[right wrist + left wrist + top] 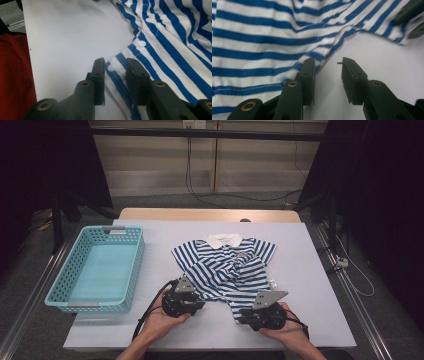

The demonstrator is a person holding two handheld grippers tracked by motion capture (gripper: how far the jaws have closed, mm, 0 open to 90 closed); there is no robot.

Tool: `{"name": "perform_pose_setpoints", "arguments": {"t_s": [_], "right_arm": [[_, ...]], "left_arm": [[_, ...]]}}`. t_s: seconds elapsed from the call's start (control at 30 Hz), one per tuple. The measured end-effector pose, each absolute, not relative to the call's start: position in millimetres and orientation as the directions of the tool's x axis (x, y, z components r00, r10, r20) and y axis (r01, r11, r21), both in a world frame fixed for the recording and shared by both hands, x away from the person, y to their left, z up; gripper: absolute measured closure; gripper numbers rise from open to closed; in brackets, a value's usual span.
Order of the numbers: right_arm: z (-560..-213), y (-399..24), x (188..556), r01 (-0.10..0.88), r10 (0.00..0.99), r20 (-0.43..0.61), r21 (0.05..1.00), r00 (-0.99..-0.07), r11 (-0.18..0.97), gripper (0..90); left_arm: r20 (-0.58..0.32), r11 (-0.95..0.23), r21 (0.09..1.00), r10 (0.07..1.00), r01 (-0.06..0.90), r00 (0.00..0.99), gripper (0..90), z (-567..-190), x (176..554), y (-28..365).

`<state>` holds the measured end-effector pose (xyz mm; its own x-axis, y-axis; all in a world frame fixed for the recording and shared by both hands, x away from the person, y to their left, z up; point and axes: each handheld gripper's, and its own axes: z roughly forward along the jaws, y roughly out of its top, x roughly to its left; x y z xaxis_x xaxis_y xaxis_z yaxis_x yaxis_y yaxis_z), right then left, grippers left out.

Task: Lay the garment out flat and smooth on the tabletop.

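High view: striped baby garment crumpled mid-tabletop, basket at its left; both grippers at its near hem.

Left gripper view: fingers parted, empty; hem beside them. Risk: closing on air.

Right gripper view: fingers parted astride snap-button edge, unpinched. Risk: single-layer catch, uneven fold.

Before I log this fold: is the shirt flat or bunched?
Bunched. The shirt has its lower part heaped over the middle in twisted folds; collar and sleeves lie flat.

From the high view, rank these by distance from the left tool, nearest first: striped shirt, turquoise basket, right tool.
From the left tool:
1. Striped shirt, its hem right at the tool.
2. Right tool, across the hem to the right.
3. Turquoise basket, to the left; nearly as near as the right tool, hard to call.
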<state>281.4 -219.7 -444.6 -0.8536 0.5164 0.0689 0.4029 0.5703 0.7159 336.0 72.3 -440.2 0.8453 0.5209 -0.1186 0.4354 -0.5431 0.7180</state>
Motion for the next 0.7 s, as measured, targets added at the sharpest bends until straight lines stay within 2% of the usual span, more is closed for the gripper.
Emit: {"name": "perform_pose_setpoints", "arguments": {"t_s": [0.1, 0.27, 0.3, 0.33, 0.4, 0.47, 0.53, 0.6, 0.7], "right_arm": [[-446, -219, 282, 0.400, 0.507, 0.071, 0.710, -0.859, 0.579, 65.7], [-450, -215, 282, 0.398, 0.505, 0.069, 0.710, -0.861, 0.581, 62.1], [-450, -215, 282, 0.396, 0.504, 0.065, 0.709, -0.861, 0.584, 62.0], [-450, -215, 282, 0.380, 0.496, 0.048, 0.707, -0.867, 0.596, 61.7], [-451, -214, 283, 0.379, 0.499, 0.044, 0.709, -0.866, 0.595, 62.0], [-451, -214, 283, 0.381, 0.505, 0.039, 0.706, -0.862, 0.597, 63.7], [-450, -215, 283, 0.387, 0.507, 0.044, 0.705, -0.861, 0.595, 67.2], [-450, -215, 284, 0.392, 0.509, 0.054, 0.709, -0.859, 0.587, 71.4], [-450, -216, 286, 0.400, 0.514, 0.058, 0.705, -0.856, 0.586, 73.7]], "left_arm": [[-0.155, -0.494, 0.748, 0.520, 0.444, 0.840, 65.7, -438, 340, 79], [-0.109, -0.540, 0.710, 0.550, 0.452, 0.828, 68.0, -445, 346, 80], [-0.136, -0.530, 0.718, 0.528, 0.451, 0.838, 68.0, -446, 348, 80], [-0.109, -0.541, 0.708, 0.552, 0.454, 0.827, 67.4, -444, 347, 79], [-0.089, -0.551, 0.714, 0.541, 0.432, 0.836, 65.1, -444, 346, 79], [-0.131, -0.517, 0.730, 0.535, 0.446, 0.835, 62.0, -441, 348, 82], [-0.178, -0.449, 0.764, 0.544, 0.464, 0.820, 65.5, -437, 353, 88], [-0.157, -0.445, 0.769, 0.564, 0.459, 0.811, 67.7, -436, 356, 89], [-0.142, -0.498, 0.738, 0.545, 0.455, 0.826, 73.4, -444, 359, 85]]}}
